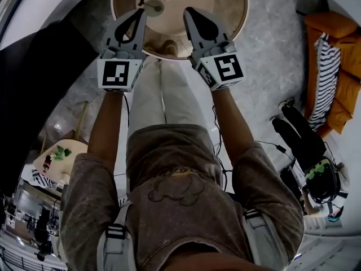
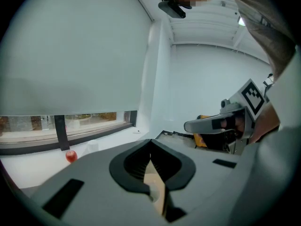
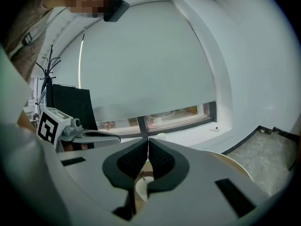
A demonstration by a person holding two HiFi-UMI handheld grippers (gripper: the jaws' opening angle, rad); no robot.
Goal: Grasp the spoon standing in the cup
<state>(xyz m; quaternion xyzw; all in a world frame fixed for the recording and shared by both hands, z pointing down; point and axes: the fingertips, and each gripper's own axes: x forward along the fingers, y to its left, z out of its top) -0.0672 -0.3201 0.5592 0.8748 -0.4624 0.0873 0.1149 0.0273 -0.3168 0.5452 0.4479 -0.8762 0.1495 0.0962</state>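
The left gripper hangs over the near edge of the round table, its jaws pressed together on nothing; just beside its tip, at 1 o'clock, stands the cup, with the spoon leaning out toward 10 o'clock; the right gripper, off at 3 o'clock, is likewise closed and empty; no grasp is begun, so opening, approach and closing all remain; the spoon is tiny and dim, and the gripper views mostly show wall and window.

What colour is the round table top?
The table is tan, darker toward its rim; the head view shows it best.
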